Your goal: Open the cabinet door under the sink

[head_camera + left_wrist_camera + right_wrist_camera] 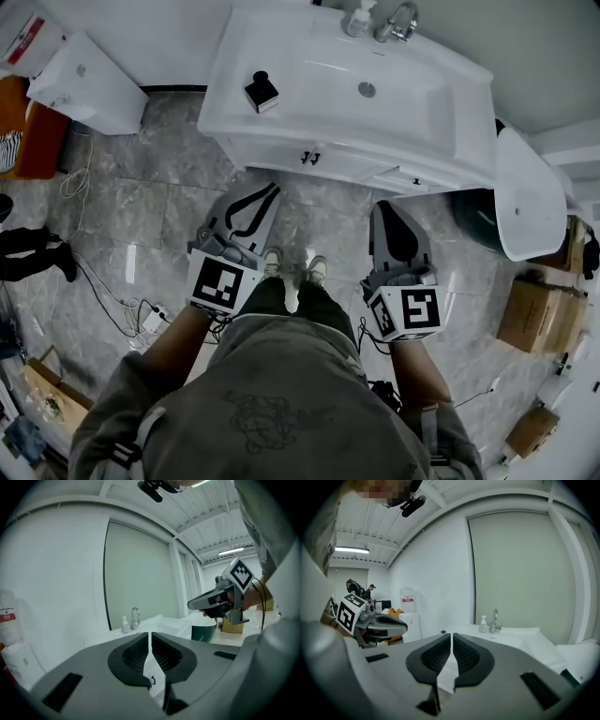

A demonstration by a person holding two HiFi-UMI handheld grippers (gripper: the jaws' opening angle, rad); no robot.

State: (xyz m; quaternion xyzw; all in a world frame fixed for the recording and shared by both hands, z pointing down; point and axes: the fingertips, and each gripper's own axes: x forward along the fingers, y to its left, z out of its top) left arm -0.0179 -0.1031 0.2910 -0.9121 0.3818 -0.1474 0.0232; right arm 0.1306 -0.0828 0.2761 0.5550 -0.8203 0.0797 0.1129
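Note:
The white sink vanity (281, 56) stands ahead of me, its cabinet doors (272, 152) closed, with two small black handles (310, 157) at the middle seam. My left gripper (269, 193) hovers above the floor a short way in front of the doors, shut and empty. My right gripper (386, 210) is level with it to the right, also shut with nothing held. In the left gripper view the jaws (149, 639) meet, and a door handle (153, 680) shows just below them. In the right gripper view the jaws (452, 641) are together, pointing at the vanity.
On the counter are a faucet (398, 23), a soap bottle (359, 19) and a small black object (262, 91). A dark green bin (478, 220) under a white lid (530, 197) stands right of the vanity. Cardboard boxes (530, 314) sit far right, cables (141, 314) and a white unit (89, 84) to the left.

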